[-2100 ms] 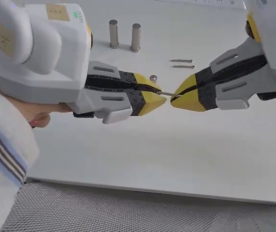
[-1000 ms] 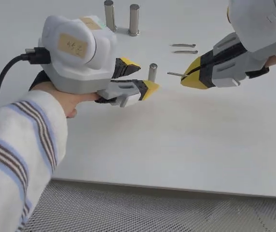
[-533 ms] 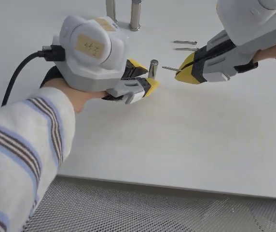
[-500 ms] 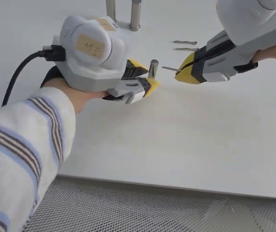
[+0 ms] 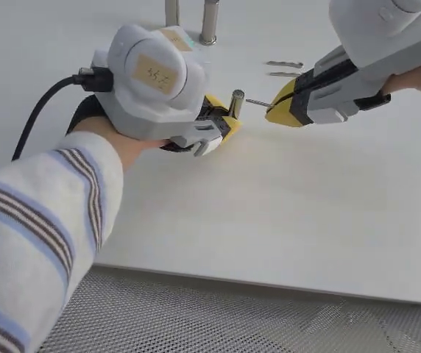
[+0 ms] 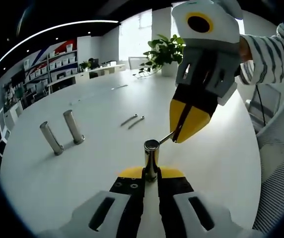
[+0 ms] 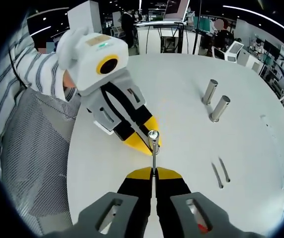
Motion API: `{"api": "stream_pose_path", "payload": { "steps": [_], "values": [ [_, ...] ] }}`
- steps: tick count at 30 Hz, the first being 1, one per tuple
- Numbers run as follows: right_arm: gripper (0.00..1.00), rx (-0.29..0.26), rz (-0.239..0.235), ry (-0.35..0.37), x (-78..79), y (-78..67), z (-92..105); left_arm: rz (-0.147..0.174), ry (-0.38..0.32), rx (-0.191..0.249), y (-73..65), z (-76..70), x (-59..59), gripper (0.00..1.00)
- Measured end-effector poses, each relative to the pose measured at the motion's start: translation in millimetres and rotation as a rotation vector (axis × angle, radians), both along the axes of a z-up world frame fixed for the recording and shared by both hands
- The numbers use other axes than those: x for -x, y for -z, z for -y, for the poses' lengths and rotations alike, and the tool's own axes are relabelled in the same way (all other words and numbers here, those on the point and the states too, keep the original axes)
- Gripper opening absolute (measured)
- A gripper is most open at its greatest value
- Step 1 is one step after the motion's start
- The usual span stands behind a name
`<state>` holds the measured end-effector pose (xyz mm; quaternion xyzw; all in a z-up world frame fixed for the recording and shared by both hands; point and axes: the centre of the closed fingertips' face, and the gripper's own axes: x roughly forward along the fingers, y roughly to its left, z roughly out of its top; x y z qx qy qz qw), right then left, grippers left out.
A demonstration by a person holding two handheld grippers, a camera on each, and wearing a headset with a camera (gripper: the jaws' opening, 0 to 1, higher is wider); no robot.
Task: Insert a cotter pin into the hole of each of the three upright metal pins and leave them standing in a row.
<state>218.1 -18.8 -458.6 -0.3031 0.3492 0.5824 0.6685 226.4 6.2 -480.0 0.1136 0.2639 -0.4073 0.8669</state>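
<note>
An upright metal pin (image 6: 151, 156) stands on the white table (image 5: 284, 206), and my left gripper (image 6: 151, 173) is shut on its lower part. In the head view the same pin (image 5: 235, 103) rises just past the left gripper (image 5: 225, 126). My right gripper (image 5: 277, 110) is shut on a cotter pin (image 5: 257, 103), held level with its tip at the top of the pin. In the right gripper view the cotter pin (image 7: 153, 153) runs from my right gripper (image 7: 153, 171) straight to the pin's head (image 7: 153, 135).
Two more metal pins (image 5: 172, 11) (image 5: 210, 22) stand side by side at the table's far edge. Two loose cotter pins (image 5: 284, 64) (image 5: 285, 73) lie behind the right gripper. A black cable (image 5: 41, 110) trails from the left gripper. Mesh flooring (image 5: 196, 316) lies below the table's near edge.
The left gripper has shut on the upright pin. The right gripper has brought the cotter pin's tip closer to the pin's top. The head camera has shifted.
</note>
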Motion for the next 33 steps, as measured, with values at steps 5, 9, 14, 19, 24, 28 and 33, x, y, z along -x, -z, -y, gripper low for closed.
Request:
{"api": "stream_pose_path", "payload": {
  "steps": [5,9,14,19,24,28,33],
  "values": [
    [0.00,-0.005,-0.002,-0.001,-3.5,-0.6,-1.2,0.001,0.008,-0.006,0.3,0.4,0.7,0.06],
    [0.00,-0.004,0.002,-0.006,-4.2,-1.2,-3.4,0.000,0.000,-0.002,0.4,0.2,0.0,0.05],
    [0.00,0.001,0.006,-0.022,-8.0,1.2,-8.6,-0.007,0.006,0.005,0.4,0.9,0.9,0.05],
    [0.00,-0.002,0.010,-0.030,-8.1,2.2,-13.4,-0.012,0.007,0.009,0.3,0.9,1.4,0.05],
    [0.00,-0.025,0.011,-0.038,-6.5,2.5,-18.2,-0.012,0.012,0.008,0.3,1.4,1.9,0.05],
    [0.00,-0.049,0.001,-0.045,-3.0,1.1,-22.8,-0.017,0.010,0.012,0.3,1.4,1.9,0.05],
    [0.04,-0.095,0.022,-0.038,-0.9,-4.4,-26.2,-0.020,0.005,0.014,0.5,0.9,1.3,0.05]
  ]
}}
